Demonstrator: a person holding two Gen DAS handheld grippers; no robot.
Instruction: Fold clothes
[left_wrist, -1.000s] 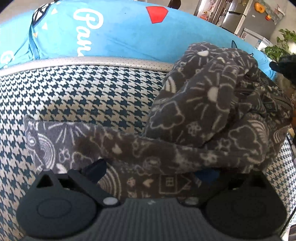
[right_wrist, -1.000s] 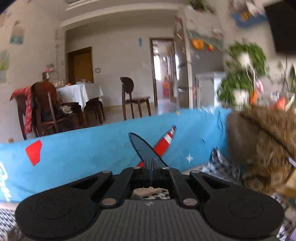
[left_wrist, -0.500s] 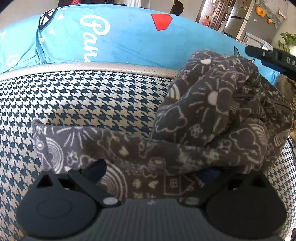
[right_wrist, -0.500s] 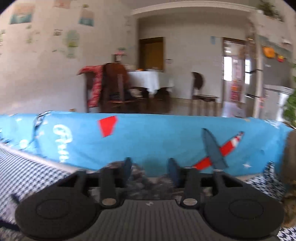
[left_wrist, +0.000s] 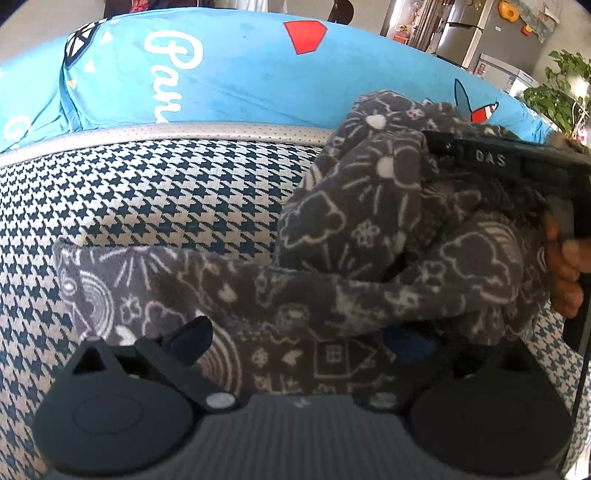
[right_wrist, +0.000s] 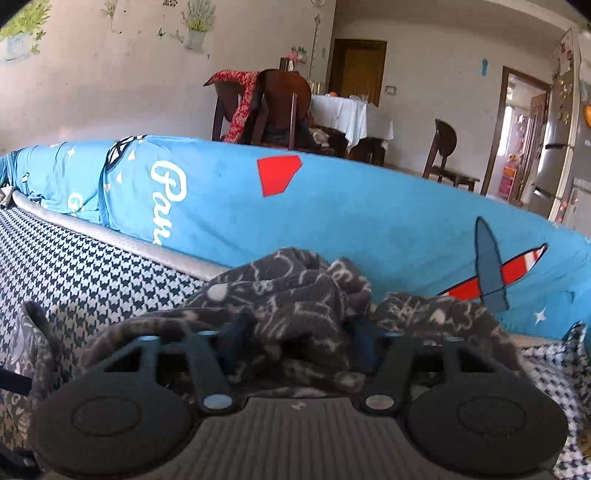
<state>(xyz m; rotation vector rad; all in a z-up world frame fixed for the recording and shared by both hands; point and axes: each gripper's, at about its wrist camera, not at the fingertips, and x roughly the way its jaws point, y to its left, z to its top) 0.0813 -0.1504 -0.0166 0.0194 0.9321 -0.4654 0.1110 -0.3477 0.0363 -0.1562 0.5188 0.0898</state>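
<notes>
Right gripper (right_wrist: 295, 343) swung down onto bunched garment (right_wrist: 288, 291), jaws just narrowing around fleece, apparently pinching; left gripper (left_wrist: 295, 341) jaws wide, astride hem at 6 o'clock, ready for fold.

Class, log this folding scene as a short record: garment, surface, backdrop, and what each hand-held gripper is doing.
garment: grey patterned fleece, bunched in a heap
surface: houndstooth cushion
backdrop: blue printed cover
left hand-held gripper: jaws wide, fleece edge lying between them
right hand-held gripper: jaws just closing, a fleece fold between them
</notes>
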